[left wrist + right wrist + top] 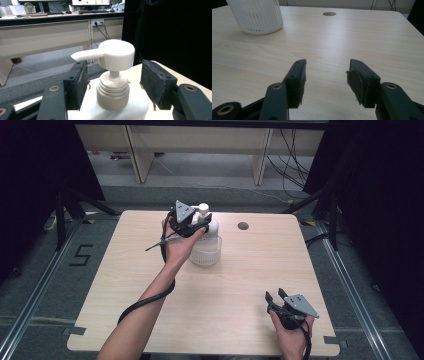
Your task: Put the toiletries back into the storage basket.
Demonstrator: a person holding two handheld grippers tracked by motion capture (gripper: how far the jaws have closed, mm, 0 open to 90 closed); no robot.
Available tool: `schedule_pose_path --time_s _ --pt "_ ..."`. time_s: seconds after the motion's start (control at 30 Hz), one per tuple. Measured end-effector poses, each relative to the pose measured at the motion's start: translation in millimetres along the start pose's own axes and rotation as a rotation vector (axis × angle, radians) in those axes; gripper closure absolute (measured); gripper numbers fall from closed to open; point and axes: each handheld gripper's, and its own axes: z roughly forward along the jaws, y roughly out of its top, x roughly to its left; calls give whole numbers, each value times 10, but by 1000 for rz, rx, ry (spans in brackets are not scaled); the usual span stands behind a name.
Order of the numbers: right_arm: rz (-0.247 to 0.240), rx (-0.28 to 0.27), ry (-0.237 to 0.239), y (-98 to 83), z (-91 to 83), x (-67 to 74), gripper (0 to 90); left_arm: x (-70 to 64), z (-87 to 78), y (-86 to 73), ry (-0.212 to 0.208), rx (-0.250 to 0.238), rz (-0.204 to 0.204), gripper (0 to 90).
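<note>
A white pump bottle (206,242) with a ribbed clear lower part stands upright at the back middle of the wooden table (240,280). My left gripper (197,222) is at its top. In the left gripper view the jaws (115,72) stand on either side of the screw cap (113,92), with a gap on each side and the pads off it. The pump head (116,53) rises above them, its spout pointing left. My right gripper (275,295) is open near the front right edge, with nothing between its fingers (327,63). The bottle's base (255,16) shows far off to its left.
A round cable hole (243,226) lies in the table right of the bottle. A cable trails from the left gripper along the forearm. Beyond the table are grey floor, desk legs and loose cables; black curtains hang on both sides.
</note>
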Motion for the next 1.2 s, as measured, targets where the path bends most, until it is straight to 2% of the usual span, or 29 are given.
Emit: schedule_pose_path --time_s 0.2,0.77,1.2 --pt "1 3 -9 0 -10 2 487 12 -62 -3 -4 15 3 371" --pt "15 -3 -6 -2 -1 8 487 76 -268 -223 -23 54 17 368" --pt "9 5 -9 -1 -10 7 487 84 -414 -309 -29 60 29 368"
